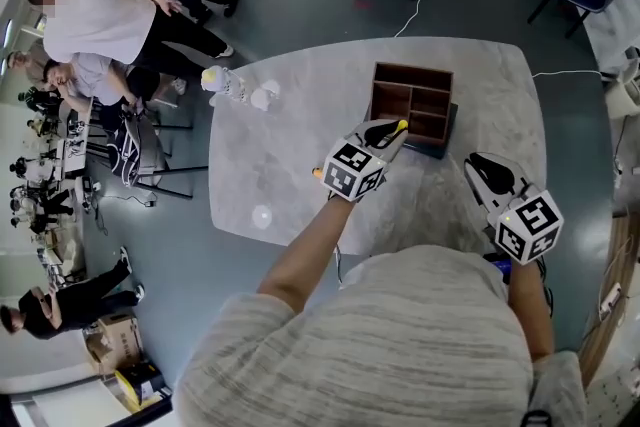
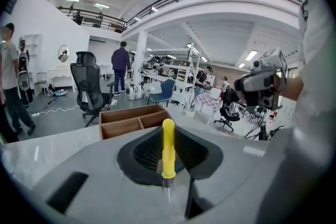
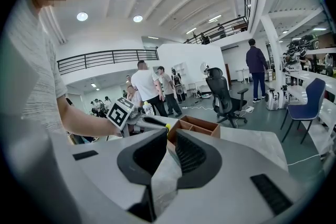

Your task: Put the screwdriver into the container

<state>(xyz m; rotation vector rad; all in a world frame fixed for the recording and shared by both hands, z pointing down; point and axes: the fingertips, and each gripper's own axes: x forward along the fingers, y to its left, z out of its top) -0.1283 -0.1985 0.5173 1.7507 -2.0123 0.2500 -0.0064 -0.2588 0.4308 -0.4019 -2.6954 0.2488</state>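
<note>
**Screwdriver held by the container**
The yellow screwdriver (image 2: 168,144) is clamped in the left gripper (image 1: 388,132), mid-frame, seemingly at the near edge of the wooden container (image 1: 412,69). It should be brought over one box part, lowered, then let go. The right gripper (image 3: 167,157), at lower right, is spread apart and empty.

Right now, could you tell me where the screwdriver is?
The screwdriver is clamped in the left gripper, near the head view's centre, by the near edge of the wooden container.
</note>
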